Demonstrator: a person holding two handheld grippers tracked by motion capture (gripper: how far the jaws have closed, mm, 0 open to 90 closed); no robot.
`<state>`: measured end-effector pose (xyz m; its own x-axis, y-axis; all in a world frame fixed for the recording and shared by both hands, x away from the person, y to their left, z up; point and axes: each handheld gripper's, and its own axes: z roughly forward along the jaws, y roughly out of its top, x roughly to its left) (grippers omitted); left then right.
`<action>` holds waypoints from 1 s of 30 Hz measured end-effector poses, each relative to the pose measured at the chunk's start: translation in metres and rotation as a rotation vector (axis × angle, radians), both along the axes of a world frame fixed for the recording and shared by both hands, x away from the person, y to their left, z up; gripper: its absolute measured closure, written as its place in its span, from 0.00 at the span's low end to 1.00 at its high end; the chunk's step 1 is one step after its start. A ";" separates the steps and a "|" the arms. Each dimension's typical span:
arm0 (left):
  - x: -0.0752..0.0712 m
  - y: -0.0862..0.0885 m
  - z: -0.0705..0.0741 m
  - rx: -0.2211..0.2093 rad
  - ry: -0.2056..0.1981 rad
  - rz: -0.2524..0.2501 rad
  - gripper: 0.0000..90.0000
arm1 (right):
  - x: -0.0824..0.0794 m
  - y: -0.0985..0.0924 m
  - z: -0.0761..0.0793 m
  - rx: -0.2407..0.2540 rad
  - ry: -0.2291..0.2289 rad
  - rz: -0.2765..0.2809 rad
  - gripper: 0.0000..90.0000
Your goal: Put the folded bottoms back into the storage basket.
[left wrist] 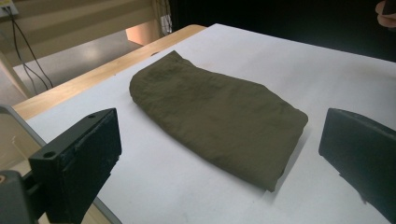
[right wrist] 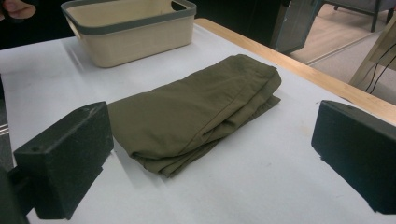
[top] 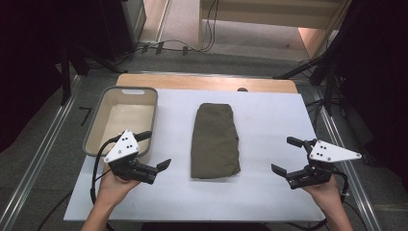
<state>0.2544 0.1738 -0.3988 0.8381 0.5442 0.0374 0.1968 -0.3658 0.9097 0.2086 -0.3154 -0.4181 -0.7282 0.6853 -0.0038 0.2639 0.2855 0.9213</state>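
Note:
A folded olive-green garment [top: 215, 141] lies flat in the middle of the white table cover [top: 269, 120]. It also fills the centre of the left gripper view [left wrist: 217, 112] and the right gripper view [right wrist: 196, 112]. My left gripper [top: 154, 150] hovers to the left of its near end, jaws wide apart and empty, pointing toward the cloth. On the other side my right gripper [top: 286, 155] faces the cloth's near end, open as well with nothing between its pads. Neither touches the garment.
A beige plastic basket with a grey rim [top: 120, 91] stands at the left of the table, empty inside, just behind my left hand; it shows far off in the right gripper view [right wrist: 135, 32]. A bare wooden strip [top: 207, 81] runs along the table's far edge.

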 end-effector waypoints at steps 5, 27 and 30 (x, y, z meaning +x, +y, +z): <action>-0.001 0.001 0.000 -0.006 0.004 0.000 0.00 | 0.001 0.002 -0.002 -0.020 -0.002 0.003 0.00; -0.002 0.000 -0.001 -0.004 0.013 -0.003 0.00 | 0.005 0.020 -0.010 -0.053 0.053 0.029 0.00; -0.001 0.000 -0.001 -0.003 0.013 -0.002 0.00 | 0.007 0.024 -0.013 -0.063 0.066 0.037 0.00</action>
<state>0.2530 0.1736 -0.3999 0.8395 0.5427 0.0253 0.2077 -0.3636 0.9081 0.2157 -0.2912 -0.4311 -0.7535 0.6575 0.0027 0.3116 0.3535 0.8820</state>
